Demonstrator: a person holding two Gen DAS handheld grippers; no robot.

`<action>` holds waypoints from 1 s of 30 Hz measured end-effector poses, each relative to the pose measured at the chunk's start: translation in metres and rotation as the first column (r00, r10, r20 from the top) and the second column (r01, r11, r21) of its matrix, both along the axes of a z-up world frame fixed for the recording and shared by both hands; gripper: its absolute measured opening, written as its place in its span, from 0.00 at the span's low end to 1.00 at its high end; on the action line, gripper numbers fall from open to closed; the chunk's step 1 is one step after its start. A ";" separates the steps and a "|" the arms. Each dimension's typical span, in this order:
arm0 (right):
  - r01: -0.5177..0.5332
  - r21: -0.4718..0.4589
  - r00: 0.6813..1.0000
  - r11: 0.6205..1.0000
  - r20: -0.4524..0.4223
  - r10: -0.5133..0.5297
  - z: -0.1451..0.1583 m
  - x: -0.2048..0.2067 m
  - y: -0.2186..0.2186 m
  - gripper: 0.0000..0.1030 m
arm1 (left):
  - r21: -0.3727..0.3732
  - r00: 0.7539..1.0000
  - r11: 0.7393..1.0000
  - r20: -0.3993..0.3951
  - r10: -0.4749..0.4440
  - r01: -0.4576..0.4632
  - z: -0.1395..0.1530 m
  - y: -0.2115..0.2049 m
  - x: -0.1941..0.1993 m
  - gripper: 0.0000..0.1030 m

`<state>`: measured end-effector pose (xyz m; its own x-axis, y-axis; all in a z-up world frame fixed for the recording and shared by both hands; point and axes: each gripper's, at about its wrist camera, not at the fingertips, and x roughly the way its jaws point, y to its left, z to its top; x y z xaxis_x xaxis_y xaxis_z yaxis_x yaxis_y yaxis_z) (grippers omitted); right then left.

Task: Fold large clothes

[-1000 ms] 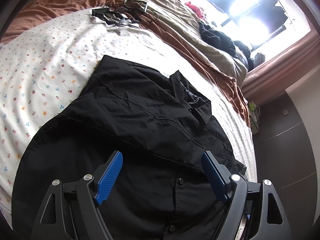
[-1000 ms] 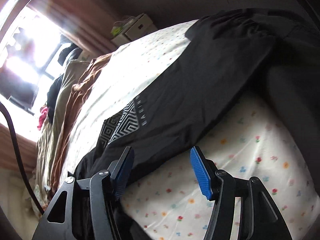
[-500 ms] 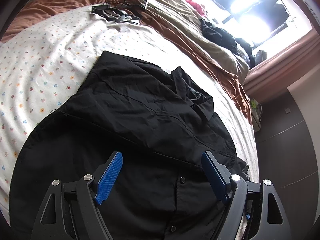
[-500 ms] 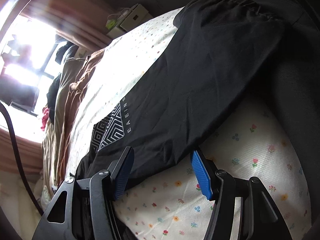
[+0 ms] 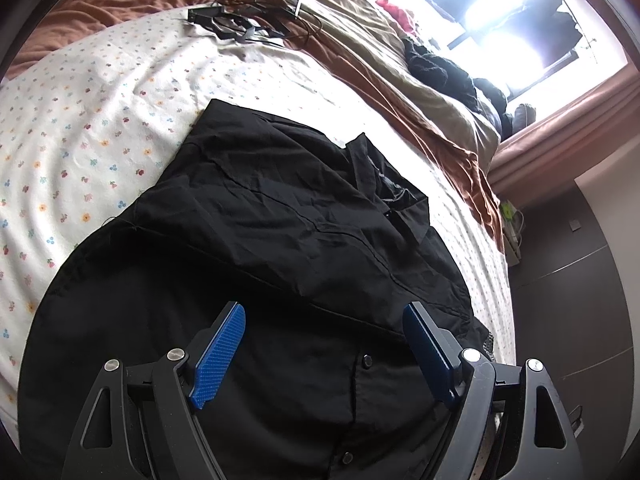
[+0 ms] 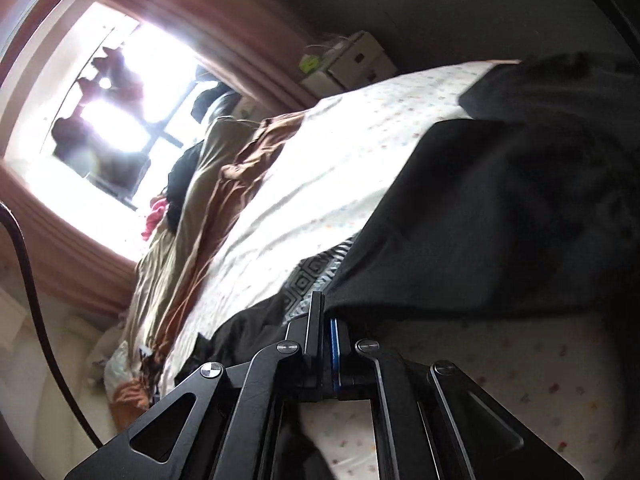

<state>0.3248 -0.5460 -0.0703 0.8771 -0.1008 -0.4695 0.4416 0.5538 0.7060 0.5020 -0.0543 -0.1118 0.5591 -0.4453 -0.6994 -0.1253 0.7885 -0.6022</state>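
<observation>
A black button-up shirt (image 5: 280, 248) lies spread on the flowered bed sheet (image 5: 100, 128), collar toward the far right. My left gripper (image 5: 324, 344) is open just above the shirt's lower front, near its buttons, holding nothing. In the right wrist view a black T-shirt (image 6: 500, 220) with a grey geometric print (image 6: 316, 280) lies on the sheet (image 6: 360, 152). My right gripper (image 6: 326, 320) is shut on the T-shirt's edge beside the print; the cloth lifts slightly there.
Brown and beige bedding (image 5: 420, 92) is bunched along the far side under a bright window. Black hangers and cables (image 5: 248, 20) lie at the head of the bed. Boxes (image 6: 352, 64) stand by the curtain. A dark wardrobe (image 5: 572, 280) stands at the right.
My right gripper has closed from open onto the edge of the black T-shirt and pulled it up a little. The left gripper stays open, drifting slightly over the shirt.
</observation>
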 end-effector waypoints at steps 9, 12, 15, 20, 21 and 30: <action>-0.194 -0.194 0.971 0.962 0.100 0.216 0.069 0.046 0.101 0.04 | -0.029 1.000 0.999 0.023 0.014 -0.013 0.008 0.015 -0.003 0.80; -0.235 -0.238 0.956 0.942 0.121 0.269 0.084 0.059 0.132 0.04 | -0.052 0.999 0.998 0.020 0.035 -0.034 0.009 0.024 -0.004 0.80; -0.278 -0.269 0.939 0.922 0.126 0.319 0.092 0.077 0.159 0.04 | -0.080 0.998 0.996 0.033 0.050 -0.047 0.013 0.033 -0.006 0.80; -0.369 -0.303 0.907 0.878 0.091 0.412 0.088 0.112 0.210 0.04 | -0.096 0.997 0.993 0.045 0.068 -0.064 0.017 0.050 -0.009 0.80; -0.389 -0.302 0.899 0.870 0.082 0.430 0.085 0.120 0.219 0.04 | -0.100 0.996 0.992 0.044 0.079 -0.074 0.017 0.056 -0.009 0.80; -0.593 -0.217 0.805 0.775 -0.149 0.575 0.016 0.193 0.298 0.15 | -0.136 0.987 0.978 0.022 0.162 -0.157 0.012 0.084 -0.011 0.80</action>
